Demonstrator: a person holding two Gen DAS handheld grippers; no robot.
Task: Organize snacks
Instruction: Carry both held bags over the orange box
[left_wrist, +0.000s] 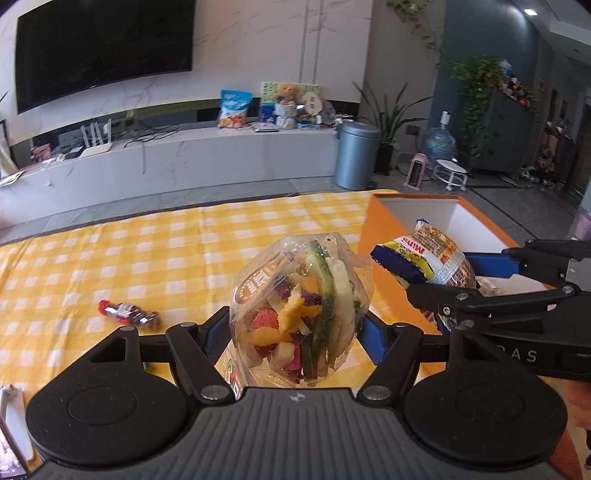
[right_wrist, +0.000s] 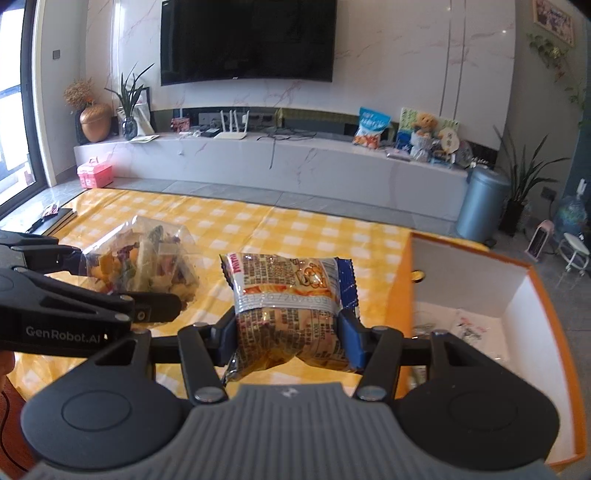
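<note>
The left claw (left_wrist: 295, 325) is clamped on a clear bag of mixed dried fruit and vegetable chips (left_wrist: 301, 308), its blue pads pressing the bag's two sides, and the bag is held up above the table (left_wrist: 110, 251), which wears a yellow and white checked cloth. The right claw (right_wrist: 288, 332) is clamped on a crinkled snack packet (right_wrist: 290, 299) with a blue end and small print, also lifted clear of the cloth. The two claws sit side by side, the right one's packet just beside the left one's bag. To the right stands an orange box (right_wrist: 532, 291) with white inner walls, open at the top, with a few light wrappers lying on its floor; the snack packet is near its left wall. One small dark candy with a red end (left_wrist: 127, 312) lies alone on the cloth, well left of the fruit bag
</note>
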